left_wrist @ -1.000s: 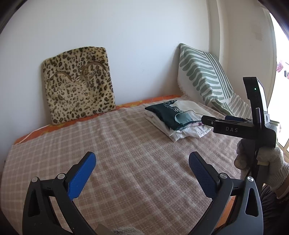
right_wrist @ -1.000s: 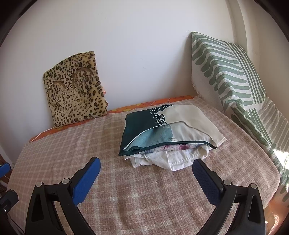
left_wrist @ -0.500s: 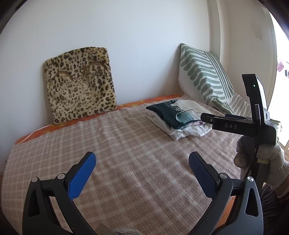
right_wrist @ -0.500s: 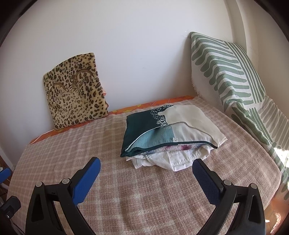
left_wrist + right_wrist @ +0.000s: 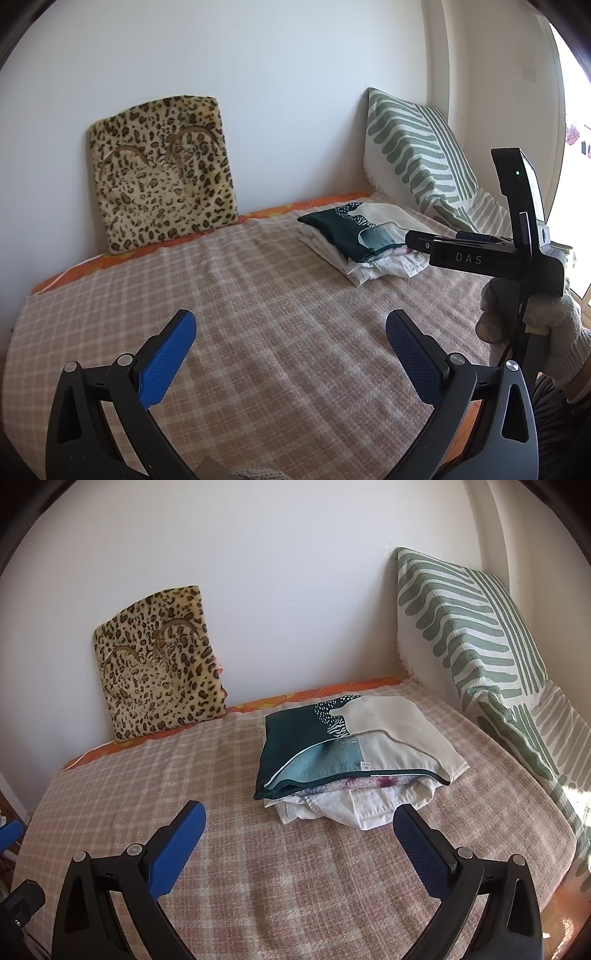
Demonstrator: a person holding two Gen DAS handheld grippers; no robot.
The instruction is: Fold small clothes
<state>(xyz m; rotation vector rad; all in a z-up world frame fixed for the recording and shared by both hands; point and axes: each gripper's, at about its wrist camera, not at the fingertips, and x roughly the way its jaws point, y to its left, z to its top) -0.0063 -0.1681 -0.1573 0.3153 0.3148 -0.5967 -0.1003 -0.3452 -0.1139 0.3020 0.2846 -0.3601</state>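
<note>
A stack of folded clothes [image 5: 354, 753] lies on the checked pink bed cover [image 5: 280, 867], a dark green and cream piece on top and white ones beneath. In the left wrist view the same stack [image 5: 354, 236] sits at the back right of the cover. My left gripper [image 5: 290, 325] hovers open over the bare cover, well short of the stack, nothing between its blue pads. My right gripper [image 5: 299, 816] is open too, just in front of the stack and not touching it. Its black body [image 5: 480, 254] shows side-on, held by a gloved hand [image 5: 550, 332].
A leopard-print cushion [image 5: 162, 661] leans on the white wall at the back left. A green striped pillow [image 5: 476, 638] stands against the right corner. An orange sheet [image 5: 147, 245] shows along the bed's far edge. Bright window light comes from the right.
Both grippers have drawn back slightly from the bed; the stack and cushions sit a little farther up in both views. Both stay open.
</note>
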